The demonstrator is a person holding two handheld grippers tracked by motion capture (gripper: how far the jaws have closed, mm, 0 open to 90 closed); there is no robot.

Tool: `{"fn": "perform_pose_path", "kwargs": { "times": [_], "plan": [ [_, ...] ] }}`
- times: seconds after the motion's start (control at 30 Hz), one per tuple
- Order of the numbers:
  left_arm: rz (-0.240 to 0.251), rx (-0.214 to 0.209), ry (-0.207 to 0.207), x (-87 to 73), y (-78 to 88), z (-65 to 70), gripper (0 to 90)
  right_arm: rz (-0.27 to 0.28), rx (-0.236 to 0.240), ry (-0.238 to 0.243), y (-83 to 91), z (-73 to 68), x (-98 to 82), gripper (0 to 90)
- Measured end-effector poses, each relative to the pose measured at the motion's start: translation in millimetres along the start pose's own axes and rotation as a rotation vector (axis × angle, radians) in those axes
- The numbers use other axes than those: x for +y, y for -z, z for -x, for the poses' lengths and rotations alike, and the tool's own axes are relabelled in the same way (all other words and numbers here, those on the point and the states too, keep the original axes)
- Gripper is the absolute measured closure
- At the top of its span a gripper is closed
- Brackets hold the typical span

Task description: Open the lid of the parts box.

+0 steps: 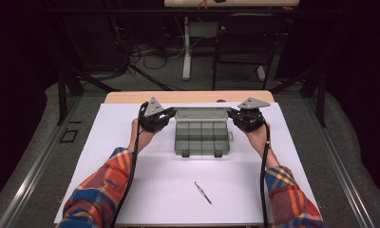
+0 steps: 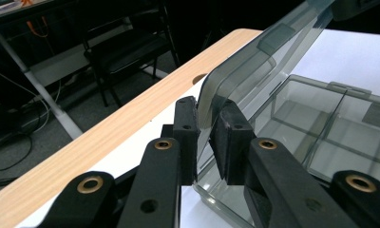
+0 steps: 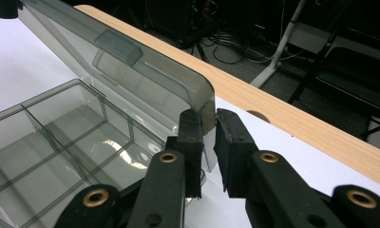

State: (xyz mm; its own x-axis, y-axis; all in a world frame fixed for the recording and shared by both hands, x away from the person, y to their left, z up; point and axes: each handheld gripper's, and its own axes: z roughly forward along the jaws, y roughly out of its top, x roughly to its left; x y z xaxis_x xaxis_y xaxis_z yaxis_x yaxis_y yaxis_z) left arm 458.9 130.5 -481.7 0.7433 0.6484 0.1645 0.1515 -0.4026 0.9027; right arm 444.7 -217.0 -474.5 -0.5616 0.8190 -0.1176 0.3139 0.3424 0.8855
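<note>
High view: we hold the lid (image 1: 201,113) of the clear box (image 1: 201,137) in the middle of the white table (image 1: 131,190). Left gripper (image 1: 165,115) and right gripper (image 1: 235,115) each pinch one lid corner, so it stays up evenly.

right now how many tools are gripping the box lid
2. The left tool pinches the lid at its left end, the right tool at its right end. The lid stands raised over the compartment box on the white sheet.
</note>
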Motion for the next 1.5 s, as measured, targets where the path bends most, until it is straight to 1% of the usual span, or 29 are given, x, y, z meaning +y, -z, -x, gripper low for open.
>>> {"fn": "perform_pose_path", "kwargs": {
  "times": [0.1, 0.23, 0.3, 0.33, 0.37, 0.4, 0.43, 0.53, 0.6, 0.7, 0.8, 0.87, 1.03, 1.07, 1.2, 1.5],
  "plan": [
    [-0.006, 0.003, -0.001, 2.1, -1.8, -1.8, 80.7, -0.003, -0.001, -0.001, -0.9, 0.9, 1.1, 81.4],
    [-0.006, 0.009, 0.011, 4.3, -5.0, -5.1, 81.2, -0.006, -0.009, -0.003, -3.3, 2.3, 3.3, 82.0],
    [-0.009, 0.016, 0.009, 4.6, -7.5, -6.5, 81.3, -0.005, -0.013, -0.006, -4.8, 3.3, 4.0, 82.4],
    [-0.008, 0.020, 0.021, 4.7, -9.8, -8.1, 81.3, -0.008, -0.011, -0.017, -6.6, 5.2, 5.7, 82.6],
    [-0.007, 0.021, 0.031, 5.0, -10.9, -9.2, 81.3, -0.009, -0.015, -0.016, -7.9, 5.9, 6.6, 82.7],
    [-0.007, 0.021, 0.031, 5.0, -10.9, -9.2, 81.3, -0.009, -0.015, -0.016, -7.9, 5.9, 6.6, 82.7],
    [-0.006, 0.022, 0.040, 5.4, -12.0, -10.0, 81.3, -0.010, -0.017, -0.015, -9.0, 6.8, 7.7, 82.9],
    [-0.003, 0.032, 0.057, 6.5, -16.6, -13.4, 81.2, -0.011, -0.026, -0.032, -13.8, 10.0, 9.6, 83.3],
    [-0.004, 0.031, 0.062, 6.5, -17.7, -14.6, 81.1, -0.006, -0.033, -0.035, -15.8, 10.5, 9.7, 83.3],
    [-0.004, 0.037, 0.078, 6.2, -21.3, -16.5, 80.9, -0.007, -0.030, -0.045, -17.3, 11.3, 9.6, 83.3],
    [-0.011, 0.051, 0.083, 5.2, -24.8, -16.8, 79.8, -0.014, -0.042, -0.047, -20.5, 11.7, 10.9, 83.2],
    [-0.011, 0.051, 0.094, 3.9, -26.7, -17.7, 79.6, -0.016, -0.047, -0.046, -21.5, 11.7, 11.0, 83.2],
    [-0.026, 0.056, 0.100, 1.4, -32.6, -19.7, 79.0, -0.024, -0.054, -0.055, -26.9, 13.1, 9.8, 83.0],
    [-0.026, 0.056, 0.107, 0.0, -35.0, -20.1, 79.0, -0.022, -0.059, -0.056, -28.5, 13.3, 9.8, 82.9],
    [-0.032, 0.058, 0.111, -2.4, -39.0, -19.4, 77.8, -0.028, -0.066, -0.059, -31.6, 14.2, 9.2, 82.8],
    [-0.040, 0.062, 0.125, -5.3, -43.8, -20.7, 77.7, -0.030, -0.079, -0.064, -36.7, 14.6, 7.7, 82.7]
  ]
}}
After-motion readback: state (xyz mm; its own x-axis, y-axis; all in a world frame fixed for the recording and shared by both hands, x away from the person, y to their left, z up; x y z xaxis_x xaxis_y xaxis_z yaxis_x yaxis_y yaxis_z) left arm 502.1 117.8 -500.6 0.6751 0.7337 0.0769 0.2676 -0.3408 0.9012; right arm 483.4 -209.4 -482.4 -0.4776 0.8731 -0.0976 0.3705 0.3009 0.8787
